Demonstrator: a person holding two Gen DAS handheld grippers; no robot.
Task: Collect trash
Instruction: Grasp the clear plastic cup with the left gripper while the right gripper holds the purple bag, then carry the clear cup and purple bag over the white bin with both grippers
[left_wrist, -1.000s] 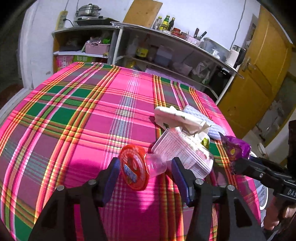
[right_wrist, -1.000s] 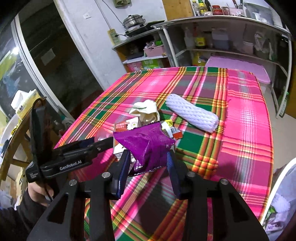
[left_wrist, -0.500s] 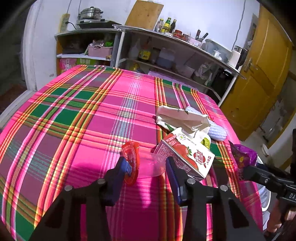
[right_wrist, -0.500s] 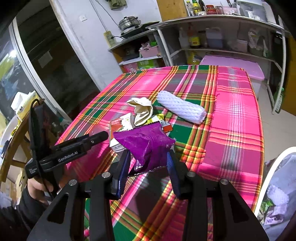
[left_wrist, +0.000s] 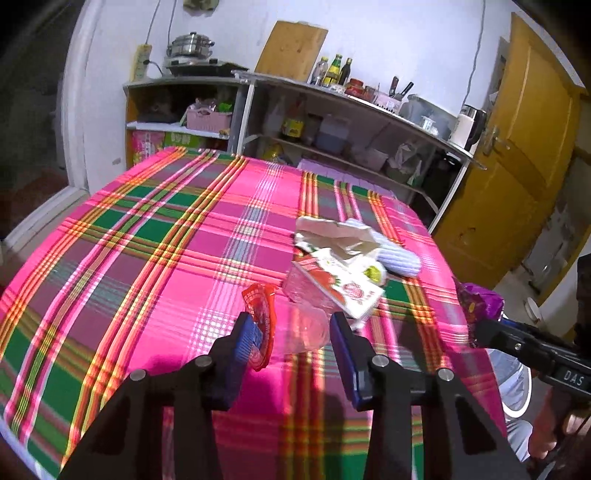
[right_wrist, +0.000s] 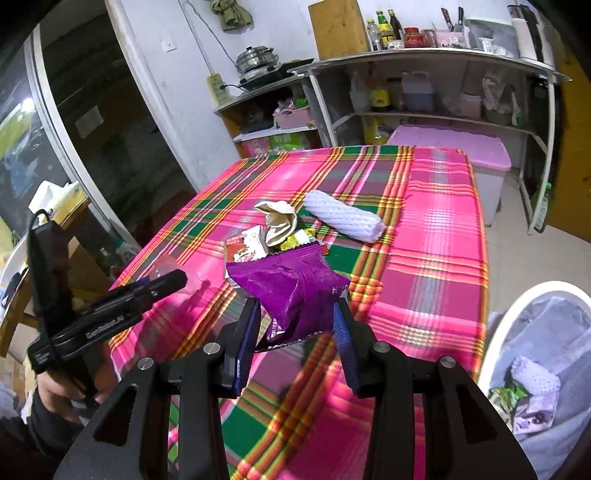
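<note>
Since a second ago the left claw has closed in around the clear cup with its red lid, clamping it, carton just ahead. The right claw stays clamped on the purple wrapper, bin to its right.

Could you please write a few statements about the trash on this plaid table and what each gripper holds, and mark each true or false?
1. The right gripper holds a purple snack bag. True.
2. The left gripper has its jaws around a green bottle. False: a clear plastic cup with a red peeled lid.
3. The white foam sleeve lies on the table. True.
4. The white bin beside the table is empty. False: it already holds trash.
</note>
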